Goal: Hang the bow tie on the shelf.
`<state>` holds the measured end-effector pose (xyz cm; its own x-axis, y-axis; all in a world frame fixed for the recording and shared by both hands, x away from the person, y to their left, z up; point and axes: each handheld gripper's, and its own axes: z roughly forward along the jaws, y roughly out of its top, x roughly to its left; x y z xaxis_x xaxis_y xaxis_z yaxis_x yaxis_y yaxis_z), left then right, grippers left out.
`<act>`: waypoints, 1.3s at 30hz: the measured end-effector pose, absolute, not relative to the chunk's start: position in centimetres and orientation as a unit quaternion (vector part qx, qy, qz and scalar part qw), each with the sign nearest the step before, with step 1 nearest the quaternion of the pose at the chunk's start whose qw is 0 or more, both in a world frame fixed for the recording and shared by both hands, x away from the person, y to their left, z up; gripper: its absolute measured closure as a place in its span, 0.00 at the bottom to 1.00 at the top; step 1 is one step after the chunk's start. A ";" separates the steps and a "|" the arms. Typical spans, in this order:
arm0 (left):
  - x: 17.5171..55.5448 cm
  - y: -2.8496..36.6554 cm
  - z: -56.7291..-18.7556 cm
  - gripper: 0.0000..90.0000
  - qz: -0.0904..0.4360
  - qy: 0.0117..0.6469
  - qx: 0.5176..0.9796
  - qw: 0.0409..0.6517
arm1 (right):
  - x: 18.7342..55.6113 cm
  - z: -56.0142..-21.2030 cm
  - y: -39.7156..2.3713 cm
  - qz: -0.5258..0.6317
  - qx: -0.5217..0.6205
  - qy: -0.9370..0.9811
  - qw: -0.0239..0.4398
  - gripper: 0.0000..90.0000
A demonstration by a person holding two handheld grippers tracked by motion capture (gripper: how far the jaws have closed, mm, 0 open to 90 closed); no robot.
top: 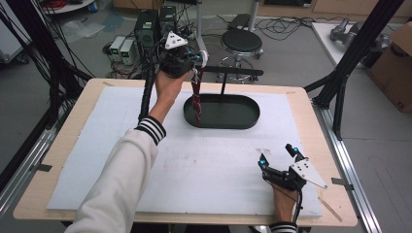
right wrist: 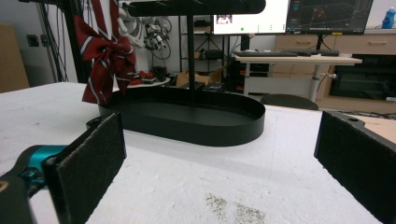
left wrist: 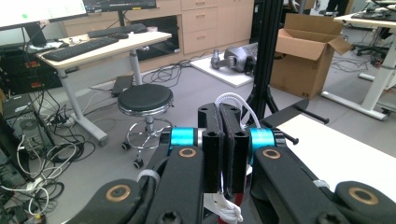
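Red striped fabric, one bow tie [top: 197, 99], hangs from the left gripper [top: 197, 63] at the far left end of one black oval tray [top: 250, 121], just beside the stand's crossbar [top: 233, 72]; one white loop [left wrist: 233, 100] shows pinched between the closed jaws in the left gripper view, a detail the high view does not resolve. One right gripper [top: 277, 155] rests at the near right of the white mat [top: 204, 165], its jaws apart and holding nothing, and its own view shows the bow's knot [right wrist: 108, 56].
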<state>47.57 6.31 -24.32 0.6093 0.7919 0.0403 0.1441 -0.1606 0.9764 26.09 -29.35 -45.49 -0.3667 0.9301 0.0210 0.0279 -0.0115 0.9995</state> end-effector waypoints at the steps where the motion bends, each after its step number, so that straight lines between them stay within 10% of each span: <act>1: 47.7 6.2 -24.3 0.97 0.293 0.332 0.705 0.554 | 26.1 -45.5 -29.4 0.582 0.408 0.587 0.387 0.01; 39: 51.0 7.2 -29.1 0.97 0.322 0.381 0.740 0.451 | 26.1 -45.5 -29.3 0.582 0.408 0.587 0.387 0.01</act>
